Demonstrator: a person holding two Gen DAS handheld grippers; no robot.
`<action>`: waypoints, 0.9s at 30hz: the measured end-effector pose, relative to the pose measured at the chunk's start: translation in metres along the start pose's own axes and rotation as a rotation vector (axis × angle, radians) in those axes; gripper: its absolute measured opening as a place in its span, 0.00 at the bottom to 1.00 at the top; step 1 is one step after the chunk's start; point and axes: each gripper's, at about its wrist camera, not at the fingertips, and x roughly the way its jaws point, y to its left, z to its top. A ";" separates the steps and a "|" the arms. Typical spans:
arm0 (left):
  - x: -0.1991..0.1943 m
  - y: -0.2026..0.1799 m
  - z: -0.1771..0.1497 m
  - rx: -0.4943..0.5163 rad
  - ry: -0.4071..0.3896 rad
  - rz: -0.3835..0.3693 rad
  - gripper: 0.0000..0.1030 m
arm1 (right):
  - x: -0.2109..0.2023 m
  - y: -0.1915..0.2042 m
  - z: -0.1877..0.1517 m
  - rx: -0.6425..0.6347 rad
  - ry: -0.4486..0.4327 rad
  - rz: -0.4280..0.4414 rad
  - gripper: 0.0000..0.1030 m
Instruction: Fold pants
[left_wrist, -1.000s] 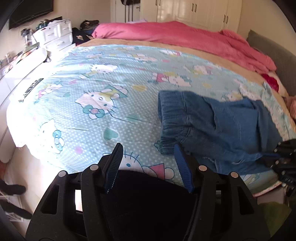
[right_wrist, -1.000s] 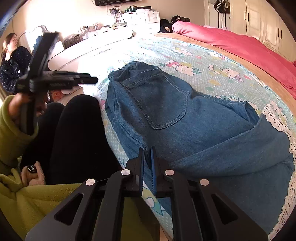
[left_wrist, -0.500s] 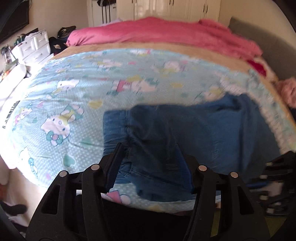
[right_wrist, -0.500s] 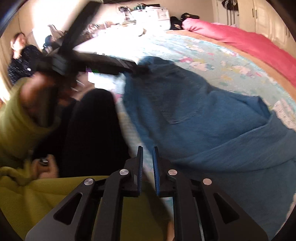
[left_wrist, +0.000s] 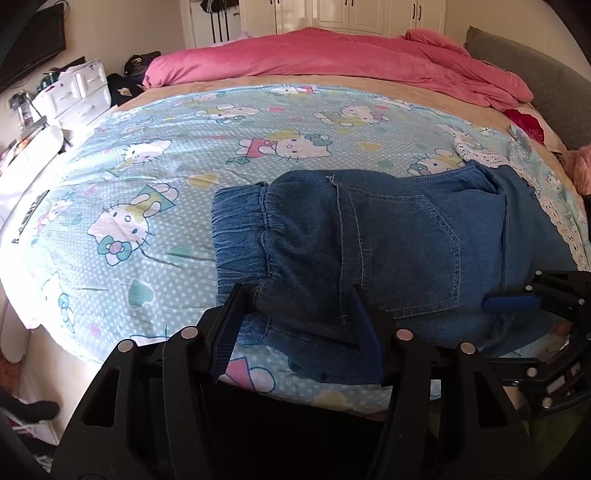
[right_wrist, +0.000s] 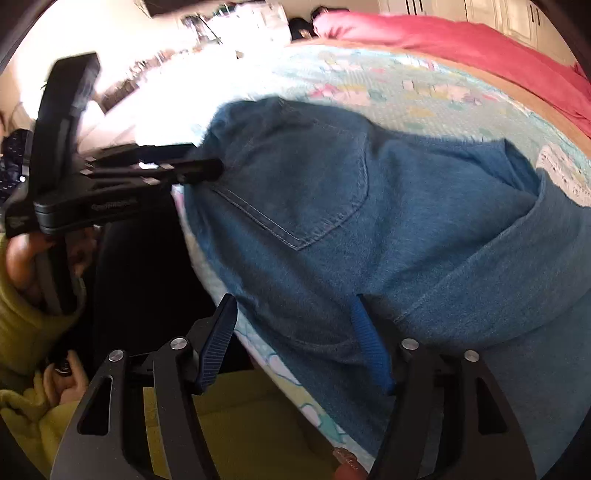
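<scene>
The blue denim pants (left_wrist: 388, 243) lie folded on the Hello Kitty bedsheet (left_wrist: 177, 170) near the front edge, with the elastic waistband to the left and a back pocket up. My left gripper (left_wrist: 297, 295) is open, its fingers straddling the near edge of the pants below the waistband. My right gripper (right_wrist: 295, 306) is open too, its fingers spread over the near edge of the pants (right_wrist: 351, 206). The right gripper also shows at the right edge of the left wrist view (left_wrist: 517, 302). The left gripper shows in the right wrist view (right_wrist: 207, 170), at the waistband.
A pink duvet (left_wrist: 332, 55) is bunched at the back of the bed. White drawers (left_wrist: 77, 92) and a cluttered desk stand on the left. A grey headboard (left_wrist: 535, 81) is at the right. My legs and green sleeve (right_wrist: 22, 332) are at the bed's front edge.
The right gripper has opened from shut. The left gripper has moved right, from beside the waistband to over the near edge of the pants. The pants now lie flatter.
</scene>
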 end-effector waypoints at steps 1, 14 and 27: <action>-0.002 0.001 -0.001 -0.008 -0.005 -0.002 0.48 | -0.005 -0.001 0.001 0.009 -0.015 0.013 0.62; -0.048 0.000 0.014 -0.060 -0.114 -0.041 0.72 | -0.085 -0.046 0.006 0.138 -0.237 -0.136 0.74; -0.060 -0.026 0.034 -0.048 -0.126 -0.137 0.79 | -0.125 -0.117 0.025 0.228 -0.323 -0.277 0.82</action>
